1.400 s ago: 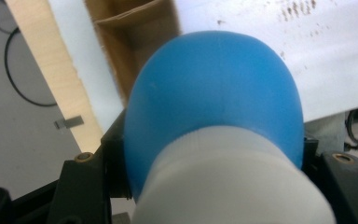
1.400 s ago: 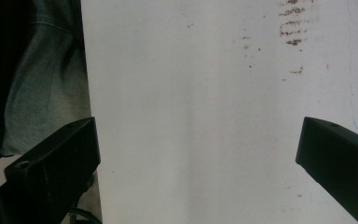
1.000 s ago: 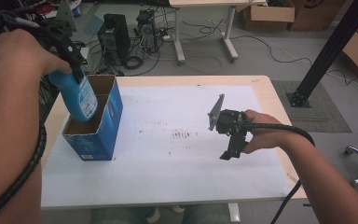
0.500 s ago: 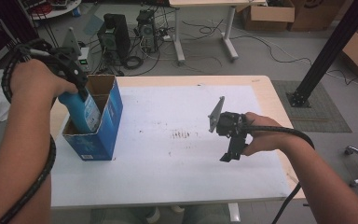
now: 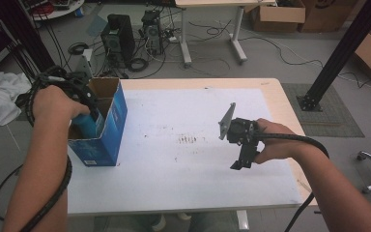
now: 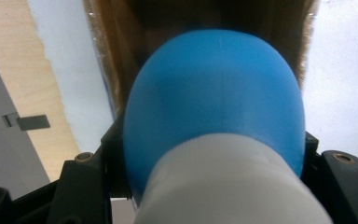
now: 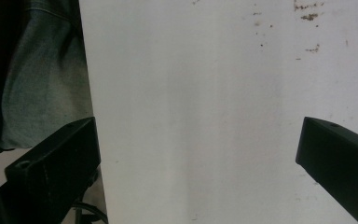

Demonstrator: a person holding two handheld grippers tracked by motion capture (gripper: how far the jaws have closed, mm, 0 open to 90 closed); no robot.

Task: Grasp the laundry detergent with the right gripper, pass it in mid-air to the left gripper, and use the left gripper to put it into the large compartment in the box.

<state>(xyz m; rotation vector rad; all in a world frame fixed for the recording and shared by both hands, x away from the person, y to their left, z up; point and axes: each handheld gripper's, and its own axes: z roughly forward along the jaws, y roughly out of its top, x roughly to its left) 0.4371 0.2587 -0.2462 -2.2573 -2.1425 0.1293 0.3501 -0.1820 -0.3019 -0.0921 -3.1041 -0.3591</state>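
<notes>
You are working in a cluttered workshop, computer towers (image 5: 118, 36) and cables on the floor behind a pale wooden table (image 5: 280, 104) covered by a white sheet (image 5: 174, 159) that carries a small patch of brown specks (image 5: 189, 140). At the sheet's left edge stands an open blue cardboard box (image 5: 107, 133), and your left gripper (image 5: 88, 112) is poised over its mouth with the blue bottle (image 5: 88, 126) clamped between its jaws; in the left gripper view the bottle (image 6: 214, 102) has its rounded blue end pointing down into the brown interior of the box (image 6: 116, 51), its white part nearest the camera. The bottle looks partly inside the box, and I cannot tell whether it touches the bottom. To do this step well, keep the bottle upright and centred between the cardboard walls, lower it straight down rather than at a slant so it does not catch a flap or push the light box along the sheet, and loosen your grip only when you feel it resting on the floor of the box. Your right gripper (image 5: 241, 150) hangs over the sheet well apart from the box, its jaws spread wide and holding nothing, as the right gripper view confirms (image 7: 196, 154); it could steady the box's side if the box starts to slide.
</notes>
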